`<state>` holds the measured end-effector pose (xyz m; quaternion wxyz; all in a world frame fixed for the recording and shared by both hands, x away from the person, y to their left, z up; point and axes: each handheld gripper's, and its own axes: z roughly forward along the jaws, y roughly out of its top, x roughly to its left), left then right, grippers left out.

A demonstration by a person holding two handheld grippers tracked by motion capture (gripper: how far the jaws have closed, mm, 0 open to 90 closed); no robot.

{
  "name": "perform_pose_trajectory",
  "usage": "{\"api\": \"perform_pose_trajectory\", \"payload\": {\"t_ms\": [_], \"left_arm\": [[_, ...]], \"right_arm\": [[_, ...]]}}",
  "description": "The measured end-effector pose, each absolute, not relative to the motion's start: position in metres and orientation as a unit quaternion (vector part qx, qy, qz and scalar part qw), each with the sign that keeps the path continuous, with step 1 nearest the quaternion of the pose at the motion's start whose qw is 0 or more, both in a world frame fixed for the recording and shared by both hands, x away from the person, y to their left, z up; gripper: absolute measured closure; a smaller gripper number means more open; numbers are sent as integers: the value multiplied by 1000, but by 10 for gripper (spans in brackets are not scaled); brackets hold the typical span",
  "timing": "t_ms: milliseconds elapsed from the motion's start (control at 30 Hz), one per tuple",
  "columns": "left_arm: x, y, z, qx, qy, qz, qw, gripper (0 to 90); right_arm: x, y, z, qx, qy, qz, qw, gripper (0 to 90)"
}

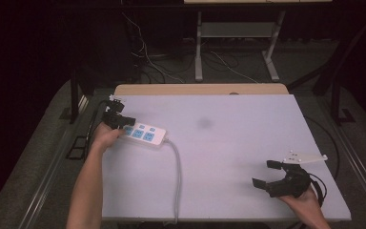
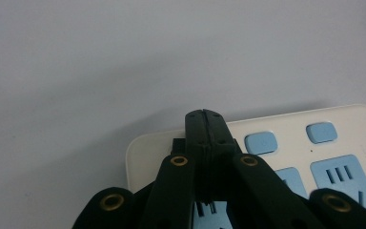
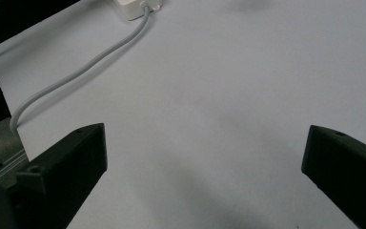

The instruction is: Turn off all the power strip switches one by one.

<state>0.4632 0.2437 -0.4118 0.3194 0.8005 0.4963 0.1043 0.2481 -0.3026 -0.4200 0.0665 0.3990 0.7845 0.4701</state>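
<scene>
Left gripper (image 2: 204, 114): jaws together, tip over your strip's (image 2: 286, 125) end.
Right gripper (image 3: 205, 157): jaws apart, idle.
Technique: press straight down.

In my left gripper (image 2: 205, 114) view, my pressed-together jaws cover part of the power strip (image 2: 286, 143), whose right and lower parts run off the frame. Ahead of my right gripper (image 3: 205, 157), the strip's end (image 3: 136, 7) is cut by the top edge. In the high view, its cord (image 1: 177, 181) drops off the table's near edge (image 1: 219, 220).
</scene>
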Motion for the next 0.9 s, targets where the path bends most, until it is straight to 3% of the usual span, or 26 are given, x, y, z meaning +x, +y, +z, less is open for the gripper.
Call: {"api": "perform_pose_trajectory", "payload": {"t_ms": [267,600,800,900], "left_arm": [[456,238,-401,805,484,125,319,896],[435,239,-385,793,470,140,361,878],[416,239,-374,779,461,132,404,656],[403,238,-370,766,461,124,430,487]], "right_arm": [[248,-304,-419,402,781,473,67,10],[247,-304,-418,399,782,475,68,10],[247,-303,-418,398,781,476,67,9],[247,-303,-418,398,781,476,67,10]]}}
